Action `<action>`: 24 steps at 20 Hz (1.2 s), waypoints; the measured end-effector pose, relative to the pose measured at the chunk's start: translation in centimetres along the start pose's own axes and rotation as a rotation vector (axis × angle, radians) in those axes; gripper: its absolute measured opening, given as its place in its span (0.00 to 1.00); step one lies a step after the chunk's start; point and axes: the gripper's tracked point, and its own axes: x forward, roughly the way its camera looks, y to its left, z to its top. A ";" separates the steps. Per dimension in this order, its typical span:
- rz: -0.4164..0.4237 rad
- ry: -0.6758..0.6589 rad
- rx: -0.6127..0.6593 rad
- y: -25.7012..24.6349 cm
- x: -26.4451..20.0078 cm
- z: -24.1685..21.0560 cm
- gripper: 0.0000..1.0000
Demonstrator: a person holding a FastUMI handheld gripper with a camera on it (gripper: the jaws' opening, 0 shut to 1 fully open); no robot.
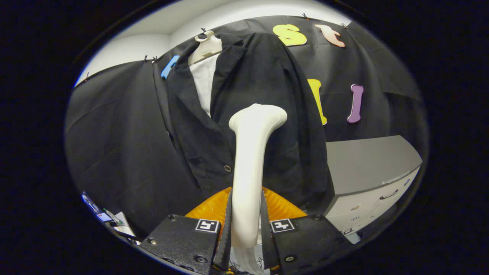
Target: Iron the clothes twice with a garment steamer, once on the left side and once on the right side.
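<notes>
At lower centre of the frame the claw (246, 229) is clamping both fingers on the garment steamer (250, 168), keeping its head raised against the dark jacket (263, 76) hanging on the hanger (206, 46) at upper centre.

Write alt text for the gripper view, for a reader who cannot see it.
The hand-held gripper is shut on a white garment steamer, its head raised before a black jacket on a white hanger. A grey drawer cabinet stands beside the jacket.

claw (246, 225) upright, fingers clamped on steamer (250, 160)
</notes>
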 end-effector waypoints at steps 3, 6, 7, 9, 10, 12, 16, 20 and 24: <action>-0.004 0.039 0.004 -0.4 0.2 -2.3 0.36; -0.013 0.076 0.005 -0.7 0.5 -4.4 0.36; -0.015 0.090 0.009 -0.8 0.7 -5.2 0.36; -0.017 0.117 0.017 -1.0 0.9 -6.7 0.36; -0.020 0.129 0.018 -1.1 0.9 -7.5 0.36; -0.026 0.154 0.013 -1.3 1.2 -8.9 0.36; -0.030 0.209 0.010 -1.6 1.4 -12.3 0.36; -0.038 0.269 0.001 -1.8 2.6 -15.4 0.36; -0.045 0.322 0.006 -2.3 3.0 -18.0 0.36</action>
